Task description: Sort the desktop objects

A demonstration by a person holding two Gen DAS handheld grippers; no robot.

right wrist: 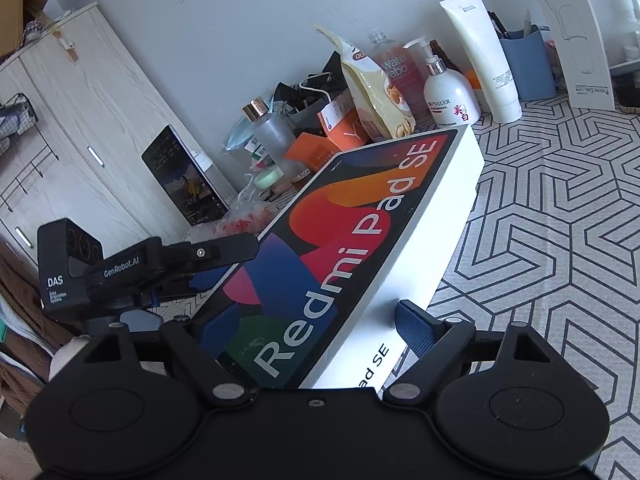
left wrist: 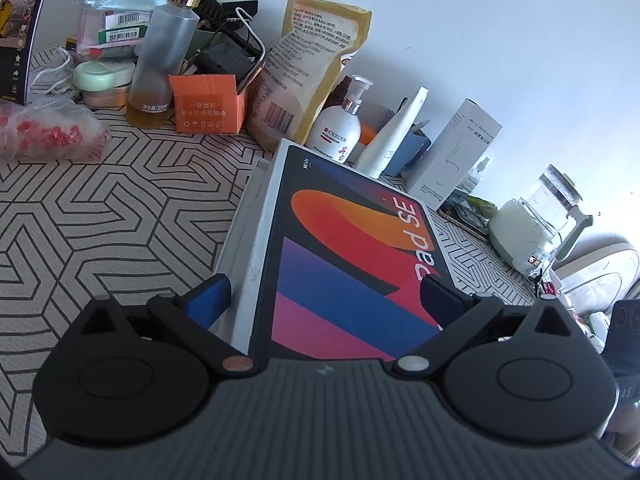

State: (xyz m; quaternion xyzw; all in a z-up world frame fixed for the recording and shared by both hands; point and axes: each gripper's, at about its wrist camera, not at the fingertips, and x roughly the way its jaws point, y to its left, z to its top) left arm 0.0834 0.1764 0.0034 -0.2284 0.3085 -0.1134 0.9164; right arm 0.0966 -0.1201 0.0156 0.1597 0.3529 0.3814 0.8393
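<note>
Both grippers, left & right, jaws apart w/ tablet box between.

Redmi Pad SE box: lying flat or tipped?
Tipped. The Redmi Pad SE box slants up on one long edge above the patterned tabletop, straddled by both open hand-held grippers.

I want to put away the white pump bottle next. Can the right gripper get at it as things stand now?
Probably not yet. The right gripper has its fingers set around the Redmi Pad SE box, and that box lies between it and the white pump bottle, close against it.
</note>
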